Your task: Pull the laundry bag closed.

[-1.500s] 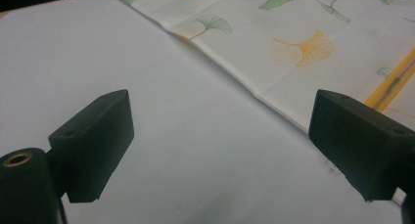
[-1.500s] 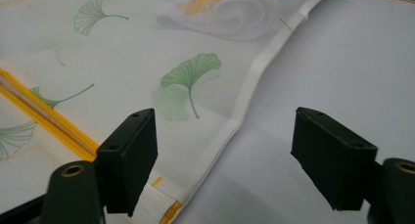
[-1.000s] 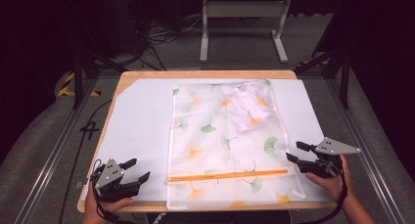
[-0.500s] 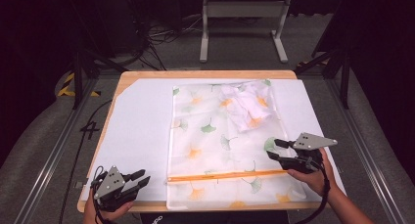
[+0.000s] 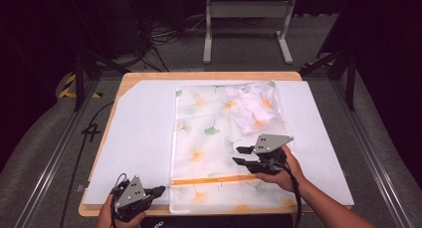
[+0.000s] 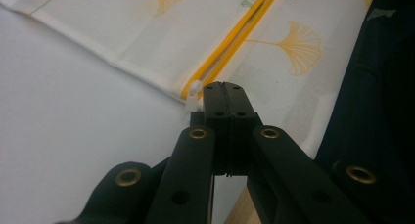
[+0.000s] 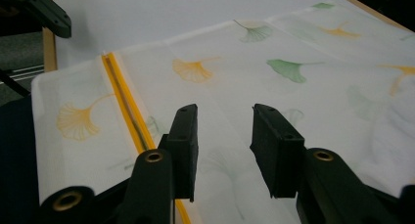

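- Left gripper (image 6: 223, 94): jaws together beside the zip pull (image 6: 194, 93), likely anchoring the bag (image 5: 209, 138).
- Right gripper (image 7: 221, 136): jaws apart, just closing, nothing between them, above the zip (image 7: 122, 106).

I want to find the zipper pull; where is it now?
The white zipper pull is at the left end of the orange zipper, near the bag's front edge, right beside the tips of the shut left gripper.

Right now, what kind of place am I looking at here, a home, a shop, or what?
Probably a lab or recording studio, not a home. The wooden table sits inside a metal rail frame against dark surroundings, loose cables trail over the grey carpet behind it, and a white sheet covers the tabletop as a plain work surface.
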Available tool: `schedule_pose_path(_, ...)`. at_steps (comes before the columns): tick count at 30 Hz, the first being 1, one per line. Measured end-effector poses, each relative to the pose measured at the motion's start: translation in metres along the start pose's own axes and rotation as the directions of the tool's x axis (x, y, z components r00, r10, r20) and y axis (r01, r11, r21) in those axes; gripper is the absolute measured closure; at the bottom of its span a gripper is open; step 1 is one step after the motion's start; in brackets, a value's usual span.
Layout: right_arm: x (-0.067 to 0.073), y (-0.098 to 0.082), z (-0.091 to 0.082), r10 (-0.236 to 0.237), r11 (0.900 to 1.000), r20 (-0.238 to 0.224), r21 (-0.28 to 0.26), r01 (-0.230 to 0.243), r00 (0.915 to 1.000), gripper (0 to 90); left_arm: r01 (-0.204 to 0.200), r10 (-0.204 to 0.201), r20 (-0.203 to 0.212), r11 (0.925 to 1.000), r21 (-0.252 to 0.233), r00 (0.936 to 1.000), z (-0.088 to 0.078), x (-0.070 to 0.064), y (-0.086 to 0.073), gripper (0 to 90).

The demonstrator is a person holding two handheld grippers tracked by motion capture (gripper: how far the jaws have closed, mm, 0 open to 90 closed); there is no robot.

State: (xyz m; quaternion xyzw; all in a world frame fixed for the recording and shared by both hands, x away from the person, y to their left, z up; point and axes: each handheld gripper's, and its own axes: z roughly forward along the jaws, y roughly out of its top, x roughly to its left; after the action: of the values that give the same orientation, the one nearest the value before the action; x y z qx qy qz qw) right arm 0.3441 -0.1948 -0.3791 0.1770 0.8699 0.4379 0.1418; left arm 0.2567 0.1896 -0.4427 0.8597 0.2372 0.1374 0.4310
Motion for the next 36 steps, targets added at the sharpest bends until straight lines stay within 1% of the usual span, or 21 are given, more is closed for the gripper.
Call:
schedule_pose_path(1,0.003,0.005,0.008,-0.009,1.000,-0.015,0.008,0.009,0.9999,63.4,-0.008,0.008,0.016,0.9999,0.008,0.9998,0.003,-0.003,0.001,90.0)
schedule_pose_path(2,0.006,0.010,0.016,-0.020,1.000,-0.033,0.020,0.021,0.9992,64.0,-0.027,0.026,0.019,0.9994,0.021,0.9995,0.005,-0.006,0.002,90.0)
schedule_pose_path(4,0.011,0.016,0.028,-0.044,0.998,-0.046,0.036,0.046,0.9980,65.0,-0.025,0.024,0.037,0.9993,0.030,0.9990,0.011,-0.008,0.003,90.0)
schedule_pose_path(5,0.013,0.019,0.035,-0.056,0.997,-0.056,0.046,0.059,0.9969,66.3,-0.040,0.038,0.042,0.9978,0.053,0.9984,0.015,-0.010,0.004,90.0)
schedule_pose_path(6,0.018,0.024,0.045,-0.073,0.995,-0.072,0.058,0.077,0.9947,66.6,-0.041,0.038,0.044,0.9974,0.059,0.9983,0.018,-0.010,0.004,90.0)
schedule_pose_path(7,0.020,0.027,0.051,-0.083,0.994,-0.080,0.062,0.088,0.9933,66.8,-0.040,0.037,0.045,0.9972,0.064,0.9983,0.019,-0.010,0.004,90.0)
schedule_pose_path(9,0.026,0.032,0.061,-0.091,0.993,-0.114,0.064,0.099,0.9893,68.9,-0.042,0.038,0.050,0.9965,0.073,0.9980,0.022,-0.009,0.004,90.0)
schedule_pose_path(11,0.032,0.037,0.071,-0.104,0.991,-0.135,0.068,0.114,0.9854,69.1,-0.050,0.045,0.051,0.9952,0.084,0.9976,0.024,-0.010,0.005,90.0)
schedule_pose_path(13,0.038,0.043,0.082,-0.114,0.990,-0.161,0.069,0.127,0.9802,70.5,-0.054,0.049,0.055,0.9954,0.080,0.9973,0.025,-0.010,0.005,90.0)
schedule_pose_path(14,0.042,0.047,0.088,-0.123,0.988,-0.179,0.068,0.137,0.9762,70.7,-0.052,0.048,0.051,0.9953,0.082,0.9976,0.026,-0.010,0.005,90.0)
schedule_pose_path(19,0.058,0.059,0.112,-0.143,0.983,-0.234,0.079,0.166,0.9617,70.7,-0.055,0.050,0.054,0.9933,0.101,0.9973,0.028,-0.010,0.002,90.0)
schedule_pose_path(21,0.064,0.063,0.121,-0.141,0.982,-0.259,0.083,0.168,0.9556,70.2,-0.058,0.053,0.056,0.9937,0.096,0.9970,0.028,-0.009,0.001,90.0)
schedule_pose_path(23,0.071,0.067,0.130,-0.154,0.980,-0.280,0.082,0.183,0.9476,69.1,-0.056,0.051,0.055,0.9943,0.091,0.9972,0.027,-0.008,0.000,90.0)
schedule_pose_path(25,0.078,0.069,0.137,-0.163,0.977,-0.293,0.084,0.195,0.9421,68.5,-0.057,0.052,0.053,0.9943,0.090,0.9972,0.026,-0.008,-0.001,90.0)
schedule_pose_path(27,0.083,0.071,0.143,-0.161,0.976,-0.308,0.089,0.197,0.9375,67.7,-0.052,0.048,0.053,0.9947,0.089,0.9975,0.025,-0.007,-0.002,90.0)
schedule_pose_path(29,0.087,0.071,0.150,-0.162,0.974,-0.324,0.102,0.205,0.9321,67.2,-0.050,0.046,0.053,0.9950,0.086,0.9976,0.025,-0.008,-0.003,90.0)
schedule_pose_path(30,0.088,0.070,0.154,-0.164,0.971,-0.330,0.114,0.212,0.9296,66.8,-0.050,0.045,0.053,0.9951,0.086,0.9976,0.025,-0.008,-0.003,90.0)
schedule_pose_path(32,0.090,0.070,0.159,-0.164,0.966,-0.329,0.136,0.219,0.9298,65.4,-0.047,0.042,0.056,0.9954,0.084,0.9975,0.025,-0.007,-0.003,90.0)
schedule_pose_path(33,0.089,0.070,0.162,-0.156,0.967,-0.333,0.142,0.213,0.9300,65.3,-0.046,0.041,0.058,0.9954,0.084,0.9975,0.025,-0.007,-0.003,90.0)
schedule_pose_path(35,0.089,0.071,0.167,-0.162,0.965,-0.335,0.143,0.220,0.9280,65.1,-0.047,0.042,0.059,0.9954,0.084,0.9974,0.025,-0.007,-0.003,90.0)
schedule_pose_path(36,0.090,0.072,0.169,-0.162,0.963,-0.329,0.153,0.222,0.9304,64.5,-0.048,0.043,0.060,0.9953,0.084,0.9973,0.025,-0.007,-0.003,90.0)
